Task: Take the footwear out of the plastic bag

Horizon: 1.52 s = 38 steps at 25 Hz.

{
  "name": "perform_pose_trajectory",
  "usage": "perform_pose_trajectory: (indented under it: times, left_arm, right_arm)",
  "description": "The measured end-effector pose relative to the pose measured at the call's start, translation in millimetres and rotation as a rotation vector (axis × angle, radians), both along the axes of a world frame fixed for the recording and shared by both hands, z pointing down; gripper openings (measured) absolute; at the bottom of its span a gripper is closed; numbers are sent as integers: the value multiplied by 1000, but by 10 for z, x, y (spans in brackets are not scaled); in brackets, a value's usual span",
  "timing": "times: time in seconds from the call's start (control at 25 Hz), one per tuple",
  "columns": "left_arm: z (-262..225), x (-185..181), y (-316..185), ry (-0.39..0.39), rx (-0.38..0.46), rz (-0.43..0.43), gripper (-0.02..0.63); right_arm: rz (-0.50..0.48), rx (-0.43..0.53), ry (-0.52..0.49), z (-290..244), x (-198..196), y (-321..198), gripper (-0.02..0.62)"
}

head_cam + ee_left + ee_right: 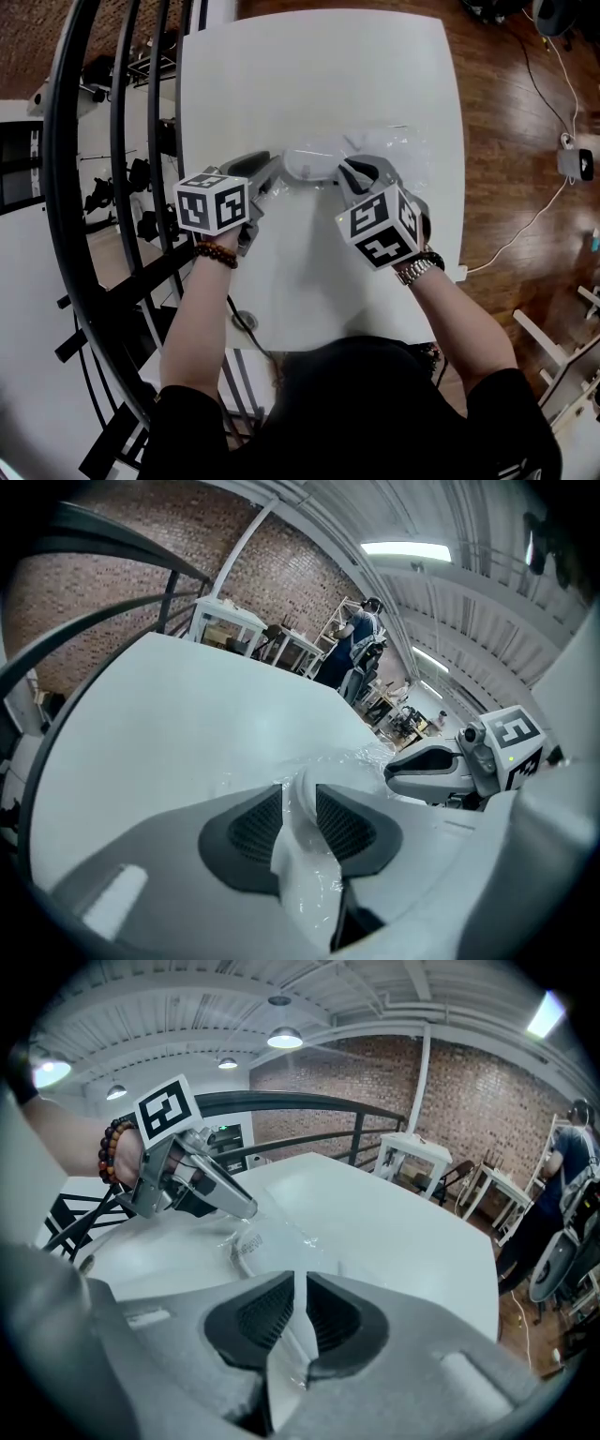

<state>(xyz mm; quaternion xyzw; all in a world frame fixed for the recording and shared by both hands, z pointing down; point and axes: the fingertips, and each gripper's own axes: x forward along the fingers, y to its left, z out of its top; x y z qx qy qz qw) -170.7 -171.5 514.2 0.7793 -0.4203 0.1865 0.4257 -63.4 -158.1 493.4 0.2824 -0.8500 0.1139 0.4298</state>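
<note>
On the white table (pixel 319 66) lies a white slipper (pixel 309 165) inside a clear plastic bag (pixel 398 150). My left gripper (pixel 275 178) holds the slipper's left end. In the left gripper view its jaws (pixel 300 810) are shut on a thick white fold of the slipper (pixel 302 841), with glossy film over it. My right gripper (pixel 343 178) is at the bag's near right side. In the right gripper view it (pixel 300 1316) is shut on a thin sheet of the bag (pixel 298 1335). The slipper (pixel 246 1246) with a printed label lies beyond, under the left gripper (pixel 246 1209).
A black curved railing (pixel 89 187) runs along the table's left side. Wooden floor (pixel 511 112) lies to the right, with a white cable and a charger (pixel 574 162). Far off, a person (pixel 359 635) stands among white tables and shelves.
</note>
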Motion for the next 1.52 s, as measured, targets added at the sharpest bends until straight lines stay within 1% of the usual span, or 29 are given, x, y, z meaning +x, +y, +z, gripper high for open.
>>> perform_pose_trajectory:
  times: [0.2,0.4,0.52,0.68,0.76,0.88,1.04,1.2,1.52]
  left_arm:
    - [45,-12,50,25,-29,-8,130]
    - [45,85,129,78,-63,26,129]
    - [58,177,221,130,-94,59,133]
    - [69,259,309,202,-145,80,146]
    - [82,308,351,218,-171,92,160]
    - [117,365,436,221,-201,108,184]
    - [146,399,520,227,-233,97,216]
    - [113,502,590,272,-291,90,224]
    - [98,575,639,361,-343,70,229]
  right_arm:
    - [0,-2,-1,-14,55,30,32]
    - [-6,11,-10,-56,102,51,32]
    - [-33,28,-29,-76,128,94,32]
    - [-74,39,-63,-88,152,130,32]
    - [-92,47,-71,-98,161,146,32]
    - [-111,59,-82,-104,168,187,32]
    - [-132,77,-98,-135,177,219,32]
    - [-139,92,-117,-195,224,217,24]
    - [-163,104,-153,-236,239,280,12]
